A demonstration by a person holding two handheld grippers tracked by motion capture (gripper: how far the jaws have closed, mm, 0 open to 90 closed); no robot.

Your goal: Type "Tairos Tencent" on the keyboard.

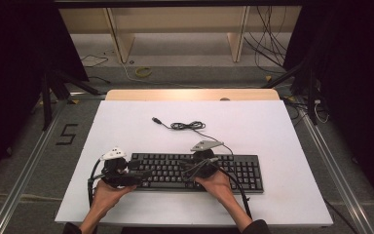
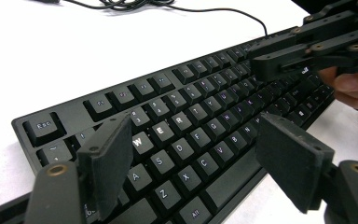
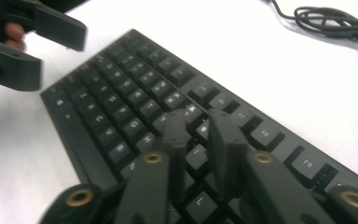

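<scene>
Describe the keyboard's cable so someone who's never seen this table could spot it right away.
Start at the white table and find the black keyboard near its front edge. From the keyboard's back edge a thin black cable runs away from the person, bunches into a small loose coil, and ends in a plug lying free on the white top. It is the one loose cord on the table not trailing from a gripper.

A flat white rectangular tabletop with a pale wooden strip along its far edge carries the things; a long black full-size computer keyboard lies flat on its near half. The keyboard's thin black cable lies coiled on the white surface farther back, its plug end resting loose.
</scene>
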